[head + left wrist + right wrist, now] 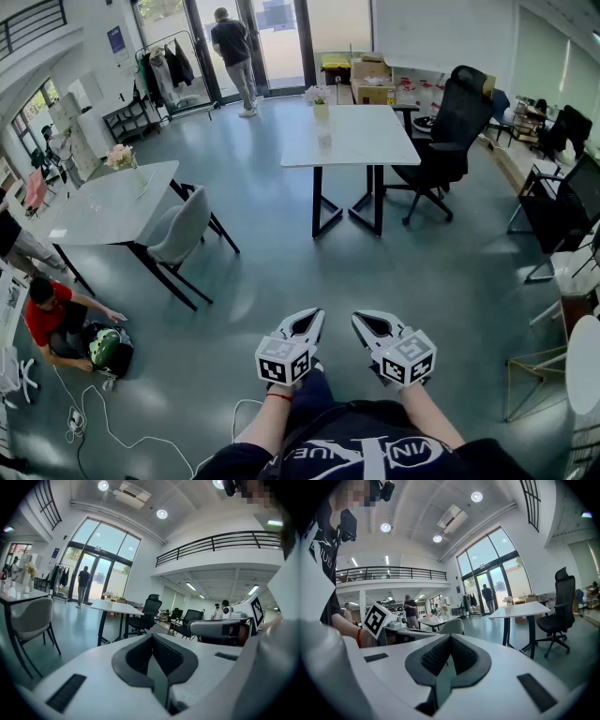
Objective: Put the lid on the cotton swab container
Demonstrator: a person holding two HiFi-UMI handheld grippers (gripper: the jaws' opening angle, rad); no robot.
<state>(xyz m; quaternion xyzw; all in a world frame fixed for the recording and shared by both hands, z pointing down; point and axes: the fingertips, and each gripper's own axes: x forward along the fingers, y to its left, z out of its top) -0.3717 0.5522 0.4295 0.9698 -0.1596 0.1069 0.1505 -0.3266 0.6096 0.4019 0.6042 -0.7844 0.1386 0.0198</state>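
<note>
In the head view the person stands over a grey floor (281, 272) with both grippers held out low and side by side. The left gripper (314, 317) and the right gripper (359, 319) are near each other, both pointing forward, with nothing in either. A white table (352, 136) and a black office chair (450, 131) stand well ahead, and a person in red (52, 314) crouches on the floor at the left. In the left gripper view the two dark ribbed pads (140, 656) meet at the tip, the jaws pressed together on nothing, aimed at the room. In the right gripper view the jaws are likewise fully together and empty, with the other gripper's marker cube (376, 619) beside them. No view shows where the cotton swab container or its lid is.
</note>
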